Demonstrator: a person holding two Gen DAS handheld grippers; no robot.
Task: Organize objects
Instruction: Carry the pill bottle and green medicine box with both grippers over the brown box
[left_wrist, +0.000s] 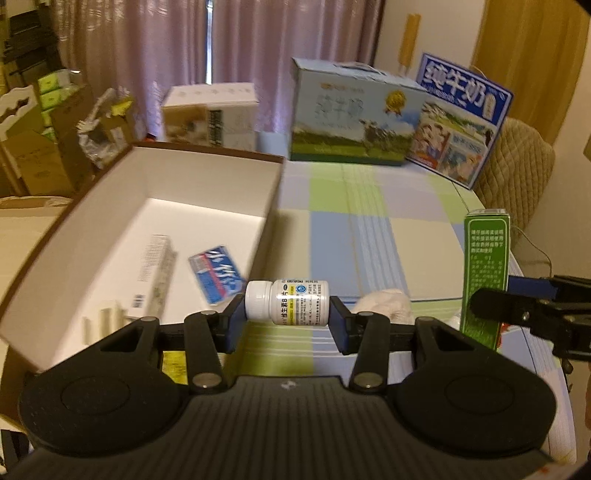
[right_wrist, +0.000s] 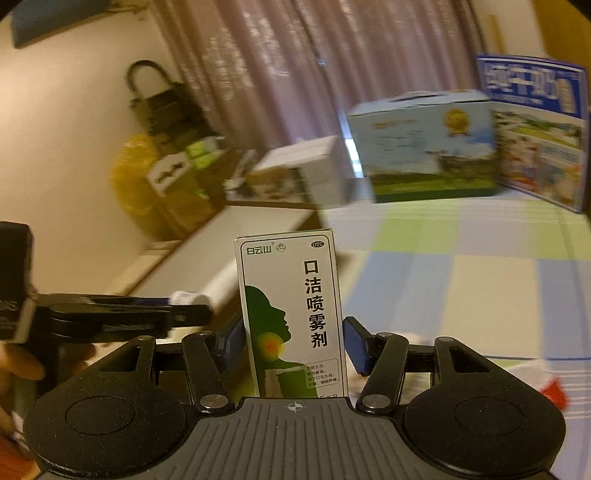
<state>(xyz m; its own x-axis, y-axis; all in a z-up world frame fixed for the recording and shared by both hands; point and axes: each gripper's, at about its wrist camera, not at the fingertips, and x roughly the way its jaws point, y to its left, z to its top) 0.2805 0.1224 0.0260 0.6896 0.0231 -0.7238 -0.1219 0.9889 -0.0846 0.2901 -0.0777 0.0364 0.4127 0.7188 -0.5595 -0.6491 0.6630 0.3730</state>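
Note:
My left gripper is shut on a white pill bottle, which lies sideways between the blue pads, its cap to the left. It hangs just past the near right corner of an open brown box with a white inside. The box holds a long white carton, a blue packet and small white pieces. My right gripper is shut on an upright green-and-white spray carton. In the left wrist view the right gripper and its carton are at the right. In the right wrist view the left gripper is at the left.
A checked cloth covers the table. Two large milk cartons and a white box stand along its back. A crumpled white cloth lies below the bottle. A padded chair is at the right, and stacked cardboard boxes at the left.

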